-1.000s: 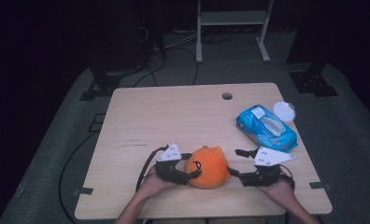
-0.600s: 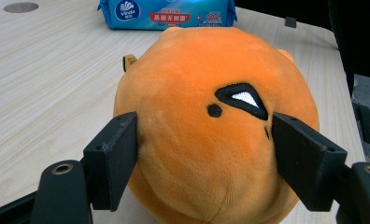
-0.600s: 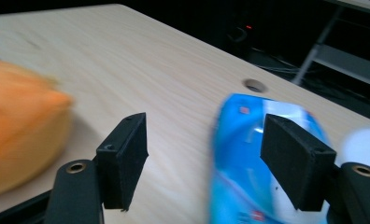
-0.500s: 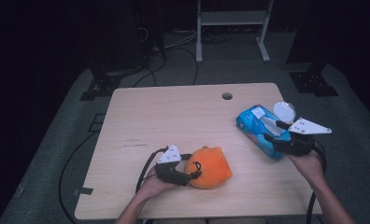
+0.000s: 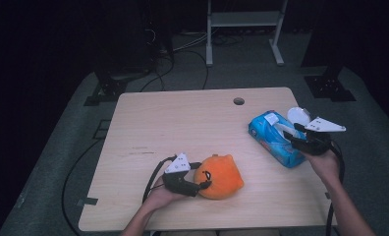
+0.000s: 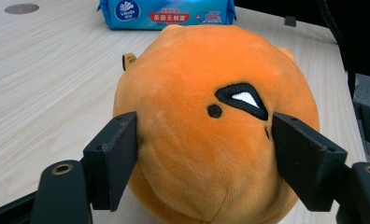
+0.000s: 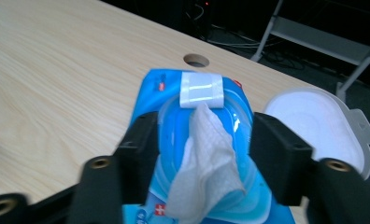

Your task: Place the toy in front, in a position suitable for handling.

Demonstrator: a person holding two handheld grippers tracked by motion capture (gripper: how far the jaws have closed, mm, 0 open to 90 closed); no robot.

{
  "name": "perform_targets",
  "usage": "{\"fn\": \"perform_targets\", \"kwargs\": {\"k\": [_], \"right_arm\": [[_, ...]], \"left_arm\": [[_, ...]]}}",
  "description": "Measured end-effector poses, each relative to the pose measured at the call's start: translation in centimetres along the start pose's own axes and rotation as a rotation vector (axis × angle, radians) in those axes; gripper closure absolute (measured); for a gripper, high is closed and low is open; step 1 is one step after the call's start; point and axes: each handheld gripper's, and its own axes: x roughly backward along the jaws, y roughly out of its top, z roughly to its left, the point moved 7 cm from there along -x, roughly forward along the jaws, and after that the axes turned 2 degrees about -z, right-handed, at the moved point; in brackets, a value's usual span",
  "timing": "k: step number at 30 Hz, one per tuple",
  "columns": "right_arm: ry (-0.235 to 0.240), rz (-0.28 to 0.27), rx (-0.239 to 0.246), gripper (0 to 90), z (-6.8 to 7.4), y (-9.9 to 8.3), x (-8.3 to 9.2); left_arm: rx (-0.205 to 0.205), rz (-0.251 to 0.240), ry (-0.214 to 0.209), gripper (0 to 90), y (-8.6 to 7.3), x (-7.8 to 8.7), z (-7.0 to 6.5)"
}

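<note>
An orange plush toy (image 5: 218,181) (image 6: 211,93) with a stitched eye lies near the table's front edge. My left gripper (image 5: 202,178) (image 6: 204,154) is shut on it, both pads pressed into its sides. At the right stands a blue pack of wet wipes (image 5: 273,140) (image 7: 155,86) with its white lid (image 5: 298,116) (image 7: 314,121) flipped open. A white wipe (image 7: 206,154) sticks up out of the opening. My right gripper (image 5: 289,133) (image 7: 204,144) straddles the pack's top with the wipe between its jaws. The jaws have just been closing, and the pads stand apart from the wipe.
The wooden table (image 5: 182,123) has a round cable hole (image 5: 238,101) at the back. Cables trail from both grippers over the front edge. A white rack (image 5: 241,19) and dark stands sit on the floor behind the table.
My right gripper left the plush toy's right side and moved right and back to the wipes pack, where its jaws narrowed around the wipe. The left gripper and the plush stayed put.
</note>
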Motion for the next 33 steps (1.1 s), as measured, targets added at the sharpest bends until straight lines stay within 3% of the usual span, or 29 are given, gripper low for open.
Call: {"fn": "perform_targets", "kwargs": {"k": [2,3,6,7,11,21,33], "right_arm": [[0.006,0.001,-0.009,51.3,-0.1,-0.1,-0.1],[0.004,0.007,-0.022,59.5,-0.3,-0.4,-0.1],[0.013,0.007,-0.041,66.5,-0.5,-0.6,-0.1],[0.026,0.008,-0.056,74.6,-0.6,-0.8,0.0],[0.050,0.018,-0.084,84.7,-0.6,-1.0,0.2],[0.076,0.021,-0.074,87.1,0.3,-0.5,0.8],[0.105,-0.024,-0.097,87.3,0.7,0.5,2.8]], "left_arm": [[0.002,-0.001,0.000,25.9,0.0,0.0,0.0],[0.003,-0.002,0.000,25.9,0.0,0.0,0.0],[0.002,-0.001,0.000,25.9,0.0,0.0,0.0],[0.003,-0.001,0.000,25.9,0.0,0.0,0.0],[0.003,-0.001,0.000,25.9,0.0,0.0,0.0],[-0.002,-0.003,0.000,25.7,-0.1,0.0,0.0],[-0.003,-0.003,0.001,25.4,-0.1,0.0,0.0]]}}
